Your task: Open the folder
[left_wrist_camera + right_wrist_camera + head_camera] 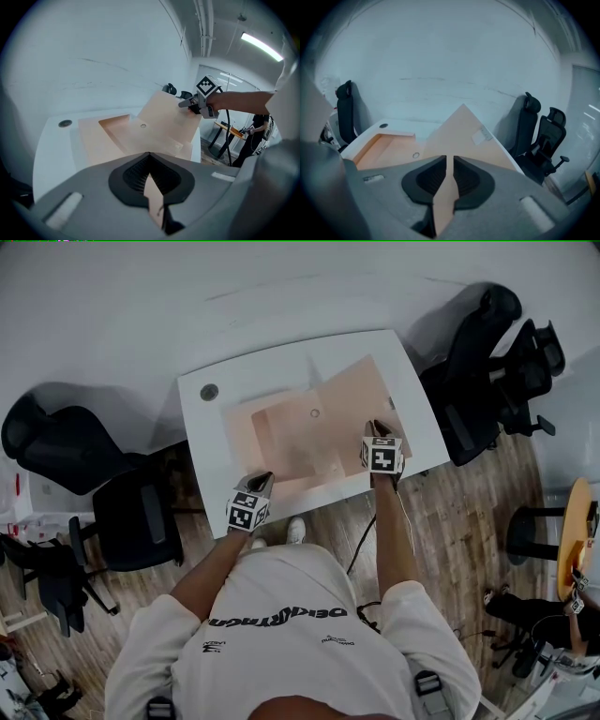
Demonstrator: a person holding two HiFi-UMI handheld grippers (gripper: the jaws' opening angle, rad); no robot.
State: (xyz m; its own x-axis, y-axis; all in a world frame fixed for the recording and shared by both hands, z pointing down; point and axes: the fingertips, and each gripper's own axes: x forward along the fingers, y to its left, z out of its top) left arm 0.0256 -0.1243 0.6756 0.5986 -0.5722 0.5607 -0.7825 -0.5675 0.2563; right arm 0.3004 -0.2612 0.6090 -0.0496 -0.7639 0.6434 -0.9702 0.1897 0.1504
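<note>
Both down-tilted: left hand-held gripper (265, 477), right hand-held gripper (375, 426) clamp folder (302, 432).

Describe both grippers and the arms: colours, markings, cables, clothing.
Left gripper and right gripper have grey bodies with black ribbed pads. Each carries a cube of black-and-white square markers. A black cable trails from the right one. The person wears a white top with black lettering, sleeves ending near the elbows.

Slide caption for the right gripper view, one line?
Right gripper shut on the raised cover of the peach folder, white table below, black office chairs beyond.
</note>
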